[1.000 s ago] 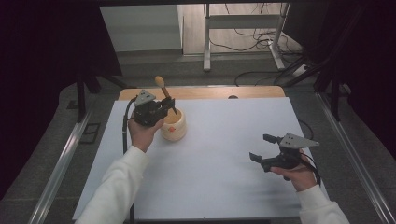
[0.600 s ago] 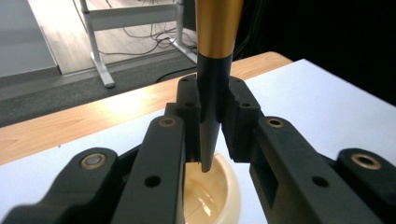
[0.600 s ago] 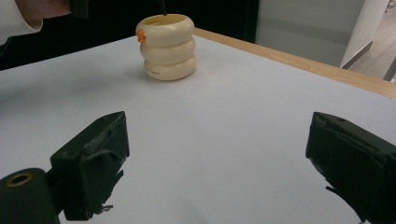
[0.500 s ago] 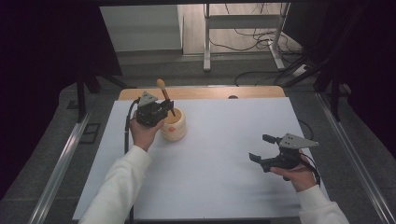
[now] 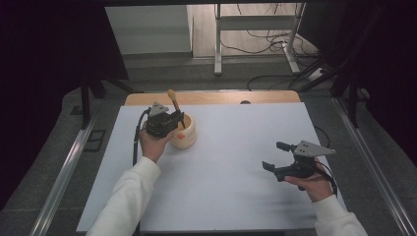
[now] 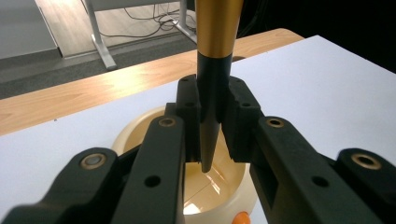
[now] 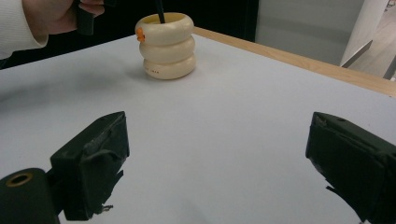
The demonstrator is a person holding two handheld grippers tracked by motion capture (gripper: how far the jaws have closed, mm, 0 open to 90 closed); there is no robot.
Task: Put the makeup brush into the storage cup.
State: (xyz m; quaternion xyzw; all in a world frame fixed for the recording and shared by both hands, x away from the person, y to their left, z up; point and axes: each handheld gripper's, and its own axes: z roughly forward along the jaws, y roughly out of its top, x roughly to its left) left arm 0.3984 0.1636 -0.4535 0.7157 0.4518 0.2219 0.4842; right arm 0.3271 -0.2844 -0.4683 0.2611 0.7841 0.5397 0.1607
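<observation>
A cream ribbed cup [image 5: 187, 136] stands on the white table sheet at the far left. My left gripper [image 5: 175, 121] is right above it, shut on a pen [image 5: 172, 100] with a golden-brown upper body and a black pointed end. In the left gripper view the pen [image 6: 215, 74] stands upright between the pads, its tip just inside the cup's mouth [image 6: 140, 130]. My right gripper [image 5: 273, 156] rests at the right of the sheet, open, with nothing between its jaws. The right gripper view shows the cup [image 7: 167, 46] with the pen's black end [image 7: 159, 11] going into it.
The white sheet [image 5: 231, 167] covers most of the table, with a wooden strip [image 5: 216, 97] along the far edge. Beyond the table are a desk frame [image 5: 255, 34] and cables on the floor. Metal rails run along both sides.
My left hand has come down with the pen, and its tip now reaches into the cup. The right hand has kept still.
</observation>
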